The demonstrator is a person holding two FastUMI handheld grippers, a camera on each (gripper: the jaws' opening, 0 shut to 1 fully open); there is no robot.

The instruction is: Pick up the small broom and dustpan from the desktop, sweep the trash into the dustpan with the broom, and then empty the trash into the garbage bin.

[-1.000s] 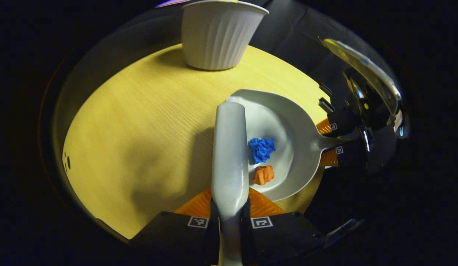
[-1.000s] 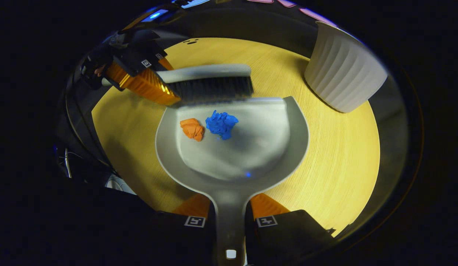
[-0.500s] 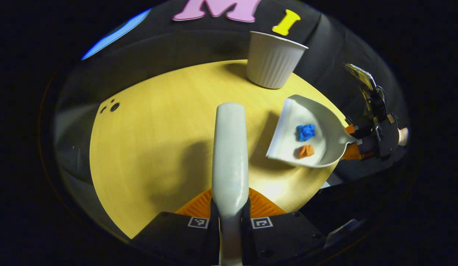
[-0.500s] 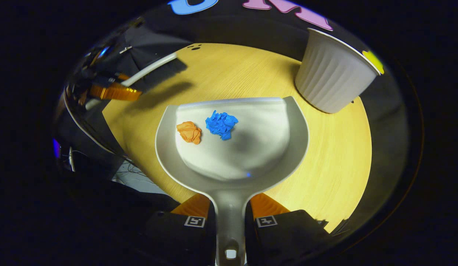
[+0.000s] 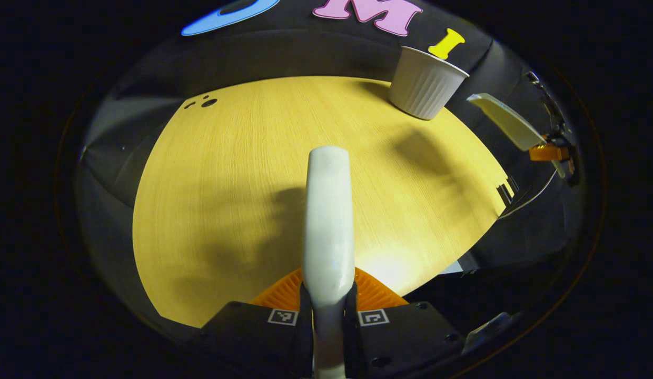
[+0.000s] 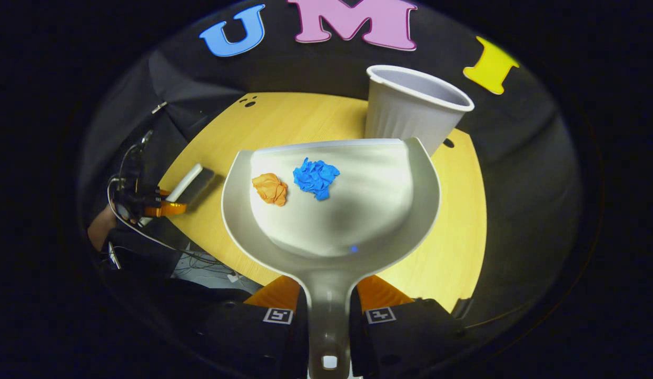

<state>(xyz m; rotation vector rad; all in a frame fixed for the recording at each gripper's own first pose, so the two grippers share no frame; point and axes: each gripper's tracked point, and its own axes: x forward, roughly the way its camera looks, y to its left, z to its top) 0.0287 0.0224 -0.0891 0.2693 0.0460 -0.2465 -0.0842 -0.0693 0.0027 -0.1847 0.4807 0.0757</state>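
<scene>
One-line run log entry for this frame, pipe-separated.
left gripper: shut on grey broom | right gripper: shut on grey plastic dustpan, raised | load: orange wad, blue wad | white ribbed bin: just beyond dustpan lip

Black gripper [image 6: 329, 316] bodies, square markers

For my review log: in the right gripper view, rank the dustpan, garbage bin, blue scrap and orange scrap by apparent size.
1. dustpan, though nearness to the camera inflates it
2. garbage bin
3. blue scrap
4. orange scrap, slightly smaller than the blue
</scene>
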